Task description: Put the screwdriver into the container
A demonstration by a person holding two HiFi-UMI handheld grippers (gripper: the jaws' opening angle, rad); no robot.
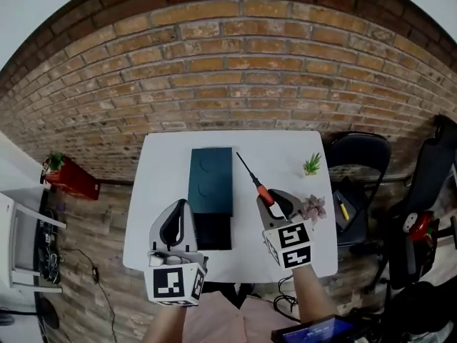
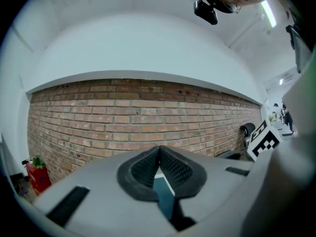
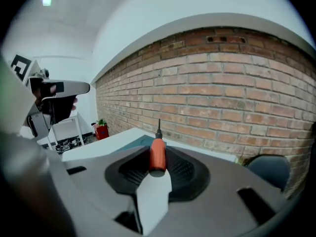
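Screwdriver in right gripper — apparently aloft, right of the container

The white table lies bare down its left strip, beside the dark teal container that fills the middle. The left gripper hangs over that strip's near end. Right of the container runs another bare band, crossed at a slant by the screwdriver clamped in the right gripper. A small green plant and a pinkish succulent crowd the right edge. The brick wall seems to stand close behind the far edge.
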